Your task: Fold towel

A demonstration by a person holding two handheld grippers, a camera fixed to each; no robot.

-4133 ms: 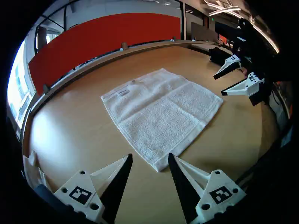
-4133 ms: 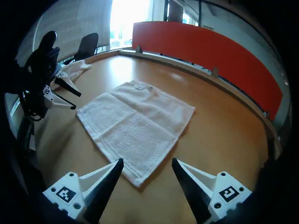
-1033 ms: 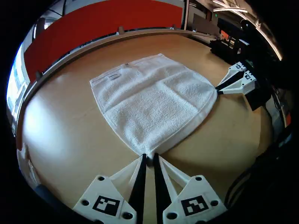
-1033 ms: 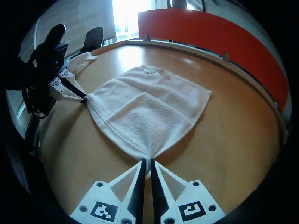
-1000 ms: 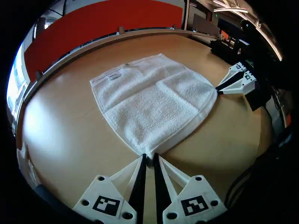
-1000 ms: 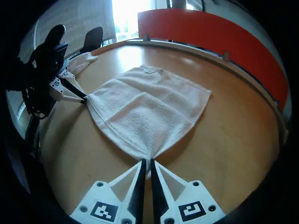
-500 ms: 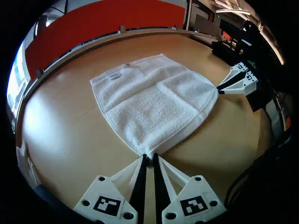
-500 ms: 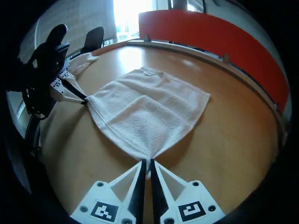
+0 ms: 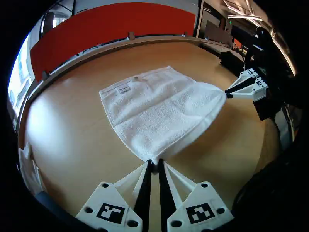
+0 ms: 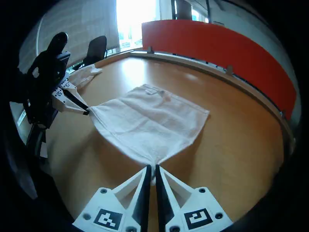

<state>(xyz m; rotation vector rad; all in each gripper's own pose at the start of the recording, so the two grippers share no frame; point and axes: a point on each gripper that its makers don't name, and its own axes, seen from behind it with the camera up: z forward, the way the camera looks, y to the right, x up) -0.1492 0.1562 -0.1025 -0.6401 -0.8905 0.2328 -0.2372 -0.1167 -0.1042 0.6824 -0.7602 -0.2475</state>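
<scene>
A white towel lies partly on the wooden table, its near edge raised off the surface. My left gripper is shut on one near corner. My right gripper is shut on the other near corner of the towel. The right gripper also shows at the right of the left gripper view, pinching its corner. The left gripper appears at the left of the right gripper view. The towel's far edge with its label rests on the table.
A red partition runs behind the table's far rim. Dark office chairs and a white cloth stand at the table's left end in the right gripper view. Dark equipment sits at the far right.
Both grippers shut on the towel's near corners, then rose; in the last half second the near edge has come further off the table and the towel is stretched between them.
</scene>
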